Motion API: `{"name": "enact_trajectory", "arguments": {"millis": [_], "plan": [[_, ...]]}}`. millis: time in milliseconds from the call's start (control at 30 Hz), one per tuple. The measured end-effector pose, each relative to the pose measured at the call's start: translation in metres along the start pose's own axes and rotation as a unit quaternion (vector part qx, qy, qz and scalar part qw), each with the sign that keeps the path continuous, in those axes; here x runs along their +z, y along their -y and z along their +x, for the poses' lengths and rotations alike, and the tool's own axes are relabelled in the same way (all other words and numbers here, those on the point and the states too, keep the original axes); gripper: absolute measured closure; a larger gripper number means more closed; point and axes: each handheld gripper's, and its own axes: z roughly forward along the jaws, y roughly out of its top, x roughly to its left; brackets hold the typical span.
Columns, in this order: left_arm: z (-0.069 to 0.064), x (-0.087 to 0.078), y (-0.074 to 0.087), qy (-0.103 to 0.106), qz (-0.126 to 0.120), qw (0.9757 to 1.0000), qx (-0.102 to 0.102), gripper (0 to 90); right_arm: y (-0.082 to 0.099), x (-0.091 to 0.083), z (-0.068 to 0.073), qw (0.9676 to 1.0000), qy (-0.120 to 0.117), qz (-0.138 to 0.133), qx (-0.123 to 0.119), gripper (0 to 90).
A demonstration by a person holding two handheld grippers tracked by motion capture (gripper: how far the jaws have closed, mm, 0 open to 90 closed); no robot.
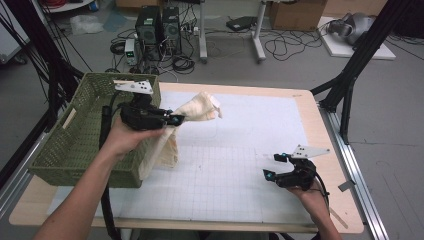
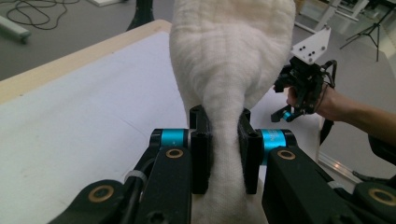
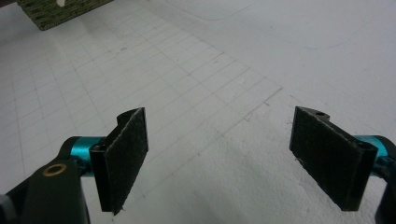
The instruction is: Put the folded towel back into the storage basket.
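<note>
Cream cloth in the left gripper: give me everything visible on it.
The cream cloth looks like soft, fuzzy woven fabric, off-white and unprinted. It is bunched into a narrow neck where the left gripper has its jaws clamped on it, and fans out wider beyond them. It is lifted off the white mat, one part hanging down beside the green wicker basket, its lower end at the mat.

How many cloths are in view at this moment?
1: a cream cloth bunched in the shut left gripper, hanging beside the green basket above the table. Others may lie hidden inside the basket.
</note>
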Motion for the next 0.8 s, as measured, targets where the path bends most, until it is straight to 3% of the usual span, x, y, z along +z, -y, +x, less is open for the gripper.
{"name": "enact_trajectory", "arguments": {"millis": [167, 400, 800], "plan": [[0.006, -0.017, -0.003, -0.018, -0.015, 0.9997, -0.008, 79.4, -0.001, 0.002, -0.001, 1.0, -0.001, 0.001, 0.004, 18.9], [0.004, -0.031, -0.008, -0.021, -0.027, 0.9994, -0.004, 79.5, -0.002, 0.006, -0.001, 1.0, -0.003, 0.006, 0.0, 18.9], [0.013, -0.075, -0.014, -0.066, -0.053, 0.9964, -0.012, 79.4, -0.003, 0.011, 0.0, 0.9999, -0.005, 0.013, -0.003, 18.9]]}}
